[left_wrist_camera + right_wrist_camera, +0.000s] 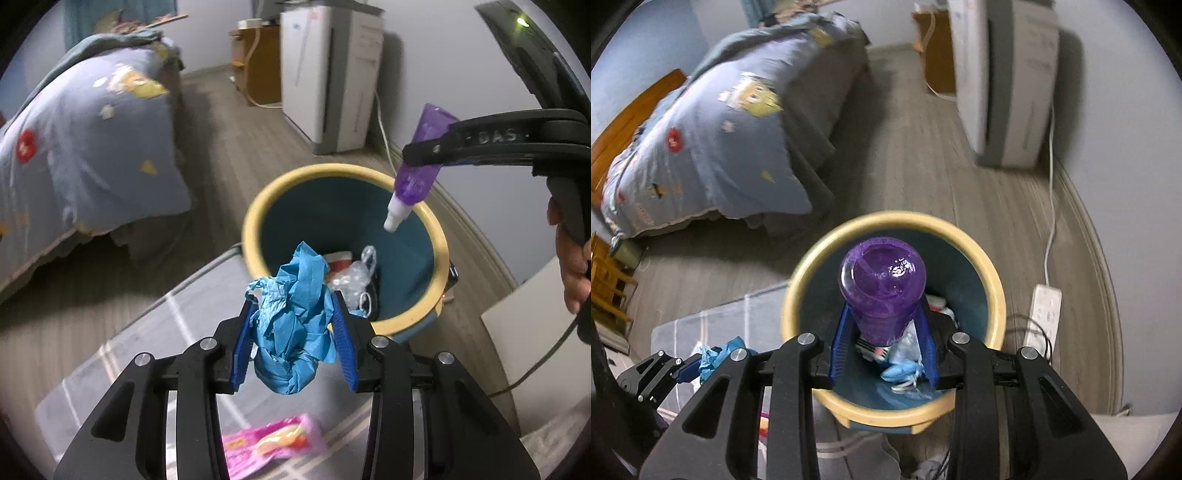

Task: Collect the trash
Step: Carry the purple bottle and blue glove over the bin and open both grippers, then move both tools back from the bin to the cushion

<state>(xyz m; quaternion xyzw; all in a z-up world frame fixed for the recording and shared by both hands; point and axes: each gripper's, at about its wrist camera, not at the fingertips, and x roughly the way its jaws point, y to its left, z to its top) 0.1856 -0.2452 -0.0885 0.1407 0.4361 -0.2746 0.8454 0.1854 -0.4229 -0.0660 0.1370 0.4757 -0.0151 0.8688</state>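
Note:
A round bin (258,206) with a yellow rim and teal inside stands on the floor; it shows in the right wrist view (993,295) too. It holds a plastic bag (354,275) and other scraps. My left gripper (295,302) is shut on a crumpled blue glove (295,321), held just short of the bin's near rim. My right gripper (884,314) is shut on a purple tube (882,284), cap down, above the bin's opening. The tube (413,177) hangs over the bin's far right rim in the left wrist view.
A pink wrapper (273,443) lies on a grey mat (129,350) below my left gripper. A bed with a blue quilt (92,147) is to the left. A white appliance (328,74) and a power strip (1047,314) stand by the right wall.

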